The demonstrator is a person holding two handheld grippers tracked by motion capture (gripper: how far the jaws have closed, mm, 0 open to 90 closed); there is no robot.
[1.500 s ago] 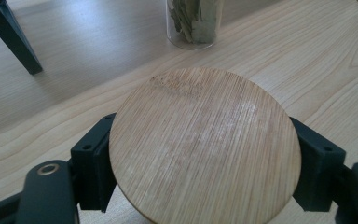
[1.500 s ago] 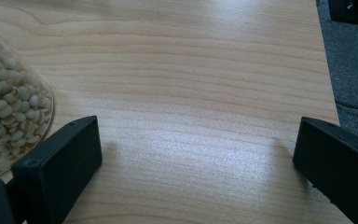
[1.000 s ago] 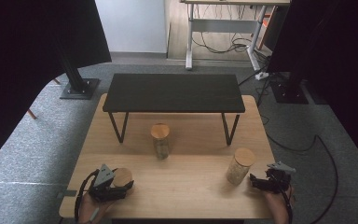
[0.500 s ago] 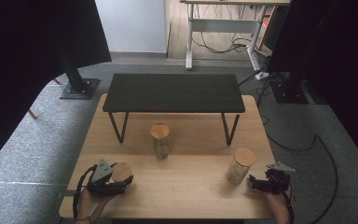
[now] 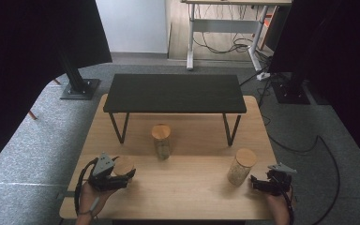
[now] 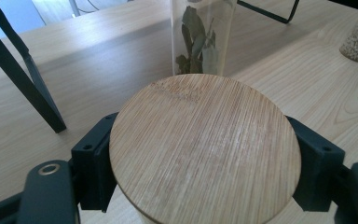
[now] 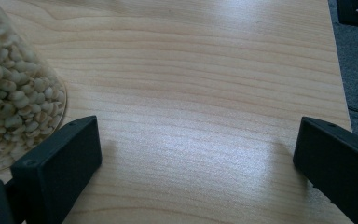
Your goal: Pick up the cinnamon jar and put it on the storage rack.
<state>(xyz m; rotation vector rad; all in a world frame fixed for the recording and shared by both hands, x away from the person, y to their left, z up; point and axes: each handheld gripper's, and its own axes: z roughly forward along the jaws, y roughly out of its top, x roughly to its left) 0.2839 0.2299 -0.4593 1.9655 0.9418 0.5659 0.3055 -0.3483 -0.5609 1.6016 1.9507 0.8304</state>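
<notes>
A jar with a round bamboo lid (image 6: 200, 116) sits between the two black jaws of my left gripper (image 6: 200, 161), which is shut on its top. From above, this jar (image 5: 124, 165) and the left gripper (image 5: 122, 177) are at the table's front left. A glass jar of dried leaves (image 5: 161, 140) stands mid-table, and its glass (image 6: 203, 37) rises just beyond the held lid. A jar of pale beans (image 5: 242, 166) stands at the front right. My right gripper (image 5: 258, 184) rests just right of it, open (image 7: 196, 149) over bare wood, with the beans jar (image 7: 14, 88) beside its left jaw.
A low black shelf on thin legs (image 5: 176, 93) stands across the back half of the wooden table (image 5: 192, 192). One of its legs (image 6: 23, 79) is left of the held jar. Grey carpet (image 5: 33, 154) surrounds the table.
My left gripper has lifted a little with the lidded jar in it. The right gripper and the other two jars have stayed put.
</notes>
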